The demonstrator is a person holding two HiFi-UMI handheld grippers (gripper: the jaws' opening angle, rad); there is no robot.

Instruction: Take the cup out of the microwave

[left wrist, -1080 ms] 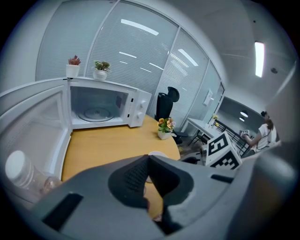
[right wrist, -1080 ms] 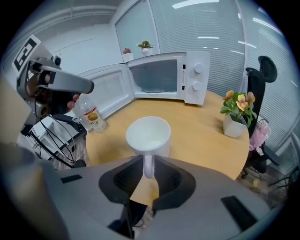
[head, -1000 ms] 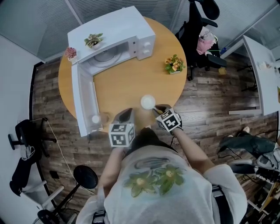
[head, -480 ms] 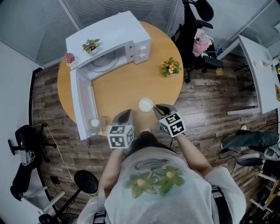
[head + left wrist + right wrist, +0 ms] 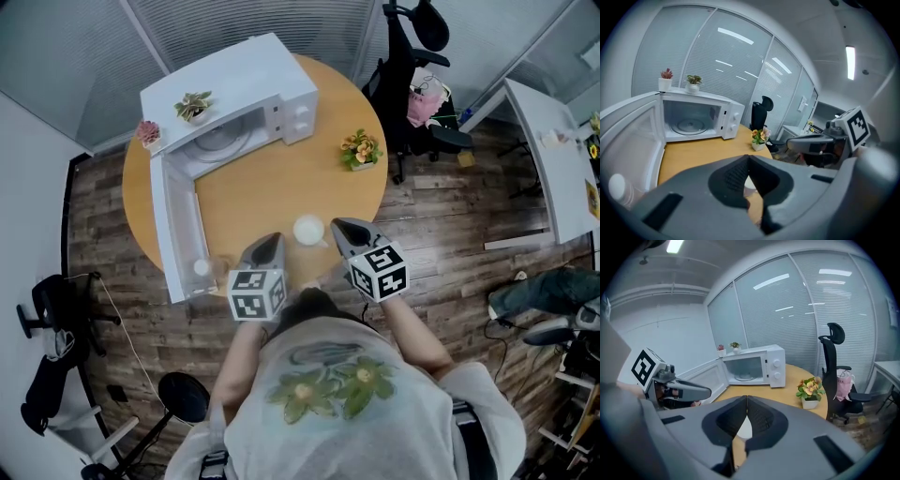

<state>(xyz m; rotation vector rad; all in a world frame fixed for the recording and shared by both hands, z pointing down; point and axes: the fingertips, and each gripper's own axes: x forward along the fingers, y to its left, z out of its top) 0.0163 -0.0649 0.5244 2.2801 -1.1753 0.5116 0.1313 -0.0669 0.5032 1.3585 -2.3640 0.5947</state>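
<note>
On the table [image 5: 272,183] the cup [image 5: 308,230] stands between left gripper [image 5: 273,239] and right gripper [image 5: 337,226], both with jaws together.

No text or number I can read; only letterless square markers on the cube [image 5: 258,292] behind left claw [image 5: 270,240], likewise behind right claw [image 5: 341,226].

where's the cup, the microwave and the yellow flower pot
cup [image 5: 308,230]: head view, on its open top
microwave [image 5: 246,77]: head view, on its white roof
yellow flower pot [image 5: 359,148]: head view, on the blooms
</note>
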